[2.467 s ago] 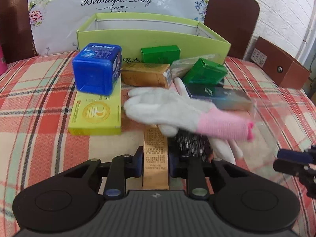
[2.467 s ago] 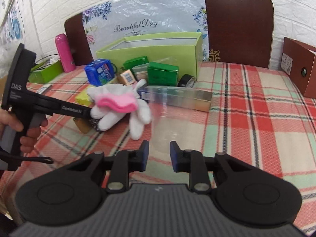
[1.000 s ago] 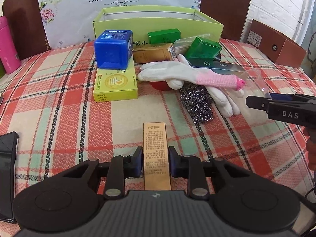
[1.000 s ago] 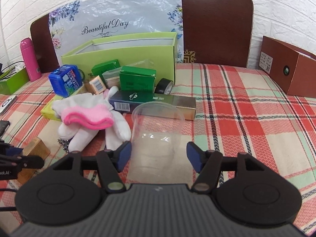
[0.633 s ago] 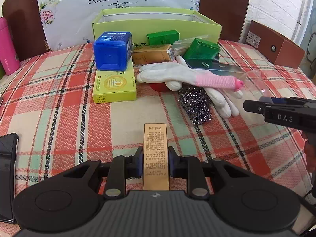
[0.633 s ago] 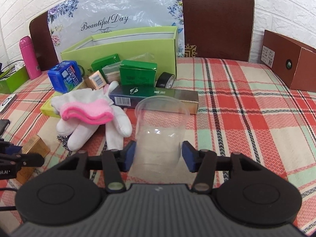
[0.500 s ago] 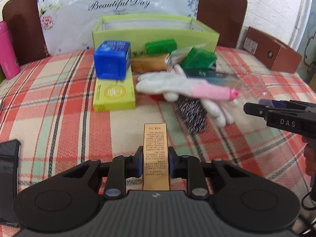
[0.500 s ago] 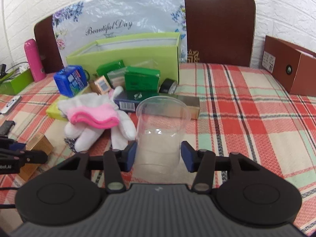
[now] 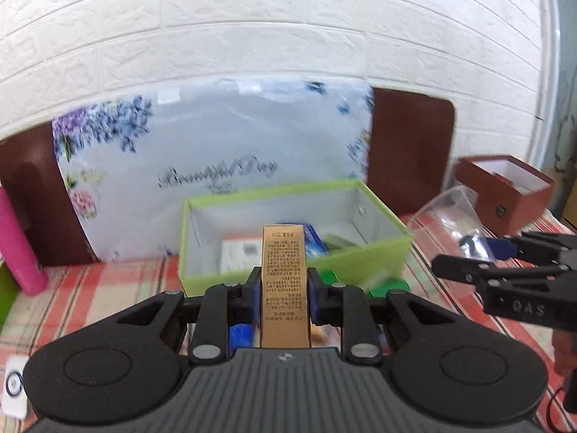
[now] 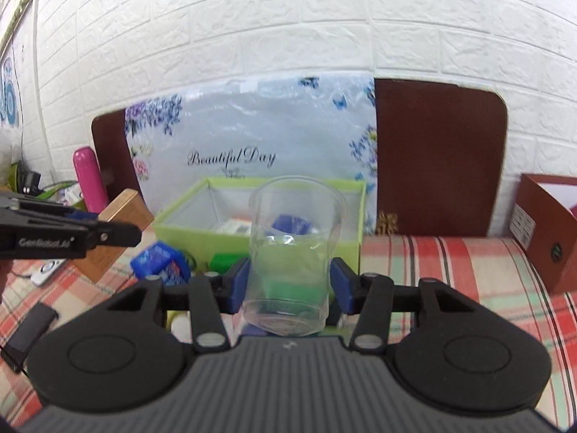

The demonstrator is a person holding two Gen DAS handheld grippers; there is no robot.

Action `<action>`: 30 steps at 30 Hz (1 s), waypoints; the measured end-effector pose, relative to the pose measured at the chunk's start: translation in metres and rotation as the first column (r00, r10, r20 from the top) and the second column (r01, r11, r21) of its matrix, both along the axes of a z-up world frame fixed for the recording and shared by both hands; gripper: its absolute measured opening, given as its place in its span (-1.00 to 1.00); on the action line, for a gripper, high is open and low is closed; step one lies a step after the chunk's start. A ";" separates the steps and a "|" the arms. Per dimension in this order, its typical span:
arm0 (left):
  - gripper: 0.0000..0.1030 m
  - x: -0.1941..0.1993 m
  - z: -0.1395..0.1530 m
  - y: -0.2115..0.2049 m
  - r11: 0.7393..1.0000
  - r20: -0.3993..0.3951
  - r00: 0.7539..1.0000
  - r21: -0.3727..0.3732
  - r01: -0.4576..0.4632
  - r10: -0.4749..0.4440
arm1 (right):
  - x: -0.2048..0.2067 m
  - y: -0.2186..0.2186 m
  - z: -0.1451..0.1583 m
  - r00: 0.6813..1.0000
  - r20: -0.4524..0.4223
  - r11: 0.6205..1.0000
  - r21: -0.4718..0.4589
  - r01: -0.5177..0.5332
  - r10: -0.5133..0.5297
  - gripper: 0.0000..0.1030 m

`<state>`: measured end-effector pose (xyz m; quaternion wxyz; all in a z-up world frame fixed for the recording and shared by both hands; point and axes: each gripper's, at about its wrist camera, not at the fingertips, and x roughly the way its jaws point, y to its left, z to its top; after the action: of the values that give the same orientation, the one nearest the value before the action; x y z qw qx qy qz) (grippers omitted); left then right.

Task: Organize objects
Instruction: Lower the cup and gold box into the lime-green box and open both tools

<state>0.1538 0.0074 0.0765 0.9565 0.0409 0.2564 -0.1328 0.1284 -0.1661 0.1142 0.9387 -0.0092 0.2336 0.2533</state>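
Observation:
My left gripper (image 9: pixel 284 288) is shut on a narrow gold box (image 9: pixel 284 274), held off the table and pointing at the open light-green box (image 9: pixel 360 263). Several small packages lie inside that box. My right gripper (image 10: pixel 290 285) is shut on a clear plastic cup (image 10: pixel 294 238), its blue pads pressing both sides, also in front of the light-green box (image 10: pixel 173 227). In the left wrist view the right gripper (image 9: pixel 472 252) and the cup (image 9: pixel 447 213) hang to the right. Over in the right wrist view, the left gripper (image 10: pixel 111 232) and the gold box (image 10: pixel 124 220) are at the left.
A pink bottle (image 10: pixel 88 176) stands at the far left, and a brown box (image 9: pixel 505 187) sits open at the right. Behind the green box are a floral bag (image 10: pixel 252 137) and chair backs. A blue box (image 10: pixel 158 259) and a dark phone (image 10: pixel 29 328) lie on the plaid cloth.
Both grippers have risen off the table with their loads and now look into the green box. The right gripper's jaws closed onto the cup.

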 end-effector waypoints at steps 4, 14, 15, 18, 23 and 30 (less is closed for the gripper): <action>-0.51 0.054 0.000 0.006 0.998 -0.033 0.998 -0.035 -0.047 0.046 | 0.042 0.014 0.003 1.000 0.015 1.000 0.002 0.027 -0.027 -0.07; -0.51 0.147 -0.036 0.002 0.996 -0.137 0.987 -0.004 -0.088 0.087 | 0.128 0.054 -0.026 0.999 -0.014 0.996 -0.080 0.031 -0.032 -0.07; -0.51 0.152 -0.039 0.003 0.996 -0.144 0.986 0.001 -0.091 0.090 | 0.134 0.058 -0.030 0.999 -0.019 0.995 -0.091 0.029 -0.031 -0.07; -0.51 0.164 -0.048 0.004 0.995 -0.158 0.983 0.016 -0.094 0.096 | 0.150 0.068 -0.043 0.999 -0.041 0.993 -0.118 0.027 -0.032 -0.07; -0.49 0.173 -0.058 0.006 0.996 -0.159 0.983 0.031 -0.085 0.088 | 0.166 0.081 -0.056 0.997 -0.056 0.989 -0.140 0.043 -0.051 0.02; 0.50 0.146 -0.043 0.016 0.995 -0.093 0.990 -0.003 -0.102 0.101 | 0.150 0.078 -0.046 1.000 0.008 0.986 -0.166 0.022 -0.021 0.60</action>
<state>0.2999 0.0231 0.0339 0.9492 0.0179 0.3019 -0.0866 0.2780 -0.0876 0.0685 0.9381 -0.0858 0.2509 0.2228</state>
